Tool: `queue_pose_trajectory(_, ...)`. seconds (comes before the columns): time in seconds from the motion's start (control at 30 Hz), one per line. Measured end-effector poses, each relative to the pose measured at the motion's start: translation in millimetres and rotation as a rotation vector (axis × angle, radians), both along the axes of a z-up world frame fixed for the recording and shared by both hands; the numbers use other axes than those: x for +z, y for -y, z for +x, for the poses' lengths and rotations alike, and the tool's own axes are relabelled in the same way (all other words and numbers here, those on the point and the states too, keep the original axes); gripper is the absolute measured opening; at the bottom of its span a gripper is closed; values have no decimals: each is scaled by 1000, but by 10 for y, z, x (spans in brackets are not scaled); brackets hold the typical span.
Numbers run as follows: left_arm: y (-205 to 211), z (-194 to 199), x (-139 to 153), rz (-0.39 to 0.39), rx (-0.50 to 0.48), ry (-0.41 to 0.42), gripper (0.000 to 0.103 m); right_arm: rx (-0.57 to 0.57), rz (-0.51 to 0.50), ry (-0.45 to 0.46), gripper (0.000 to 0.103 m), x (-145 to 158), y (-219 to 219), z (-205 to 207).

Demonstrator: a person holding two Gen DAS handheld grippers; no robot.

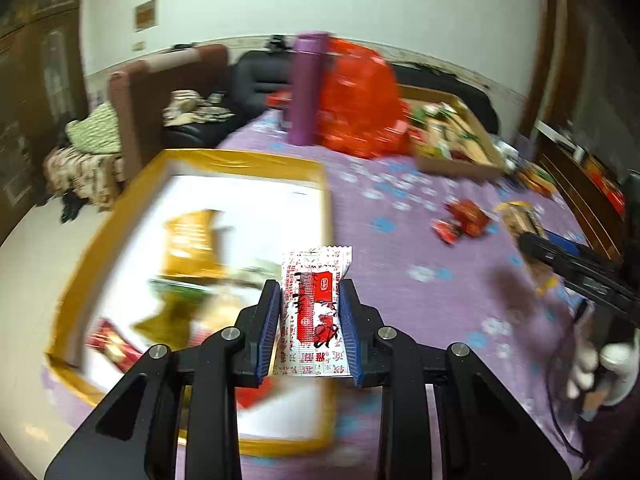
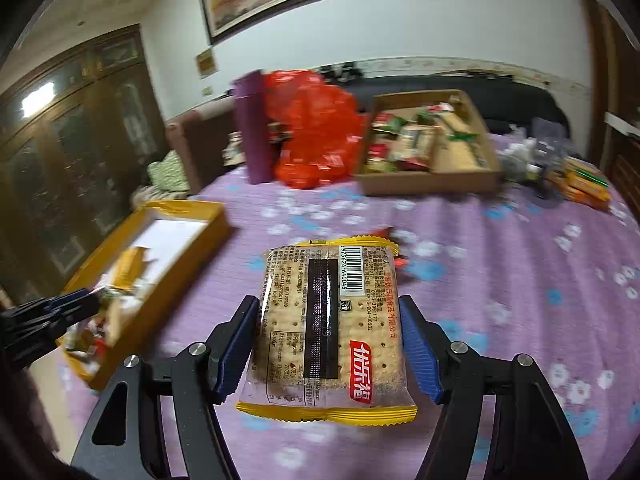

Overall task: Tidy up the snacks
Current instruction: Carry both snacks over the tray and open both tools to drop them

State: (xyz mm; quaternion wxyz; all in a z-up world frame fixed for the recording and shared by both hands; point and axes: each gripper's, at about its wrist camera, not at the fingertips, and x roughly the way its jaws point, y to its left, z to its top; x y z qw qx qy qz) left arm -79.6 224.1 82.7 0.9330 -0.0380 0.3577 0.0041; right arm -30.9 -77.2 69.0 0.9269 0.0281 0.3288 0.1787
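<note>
Left gripper (image 1: 312,320) is clamping a small red-and-white packet (image 1: 316,300), blue pads pressing on both its long edges, and it is hanging right at the near rim of the yellow box (image 1: 192,157). Right gripper (image 2: 328,344) is clamping a cracker pack (image 2: 330,320), jaws squeezing its two sides, barcode face up, and it is riding above the purple cloth (image 2: 520,272), well apart from the box, which sits off to its left.

So both hands are carrying, and this looks like the delivery step: snacks going into the yellow box, where a gold sachet (image 1: 192,240) and a few other wrappers are already lying on the white liner. The view is blurring, so exact placement inside is hard to call.

Next move, as I judge it: the left one needs to come over the rim and part its jaws above a bare patch of liner. The right one needs a longer swing leftward first. Further out, loose red packets (image 1: 460,220) are waiting on the cloth, with the bottle (image 1: 306,88), red bag (image 1: 360,96) and cardboard tray (image 2: 428,182) behind.
</note>
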Motion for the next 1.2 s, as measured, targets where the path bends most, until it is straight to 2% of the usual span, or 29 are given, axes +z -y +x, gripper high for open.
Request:
queue_pose_trajectory(0.17,-482,105,17,19,77,2,27,116,15,-27,70,210,-608,63)
queue_pose_trajectory(0.3,-807,274,-74,-11,117,-26,27,207,18,-73,69,258,-1199,131)
queue_pose_trajectory(0.47,-1073,404,-196,-46,152,-55,28,277,-29,-121,69,127,-1872,237)
queue_pose_trajectory(0.6,-1158,404,-278,-80,152,-65,29,300,-58,-165,69,-43,-2236,357)
queue_pose_trajectory(0.67,-1189,363,-284,-95,147,-60,30,303,-65,-181,70,-122,-2347,423)
queue_pose_trajectory(0.77,-1179,273,-245,-97,147,-39,38,319,-58,-212,71,-243,-2465,518)
queue_pose_trajectory(0.83,-1141,193,-188,-87,149,-15,52,312,-53,-205,70,-260,-2490,547)
queue_pose_trajectory(0.93,-1055,82,-94,-69,165,17,67,310,-37,-187,70,-224,-2453,522)
queue_pose_trajectory(1.0,-969,21,-43,-52,175,29,73,302,-29,-172,70,-170,-2373,475)
queue_pose_trajectory(1.2,-628,-177,53,-36,145,51,76,276,-10,-136,70,-46,-1996,284)
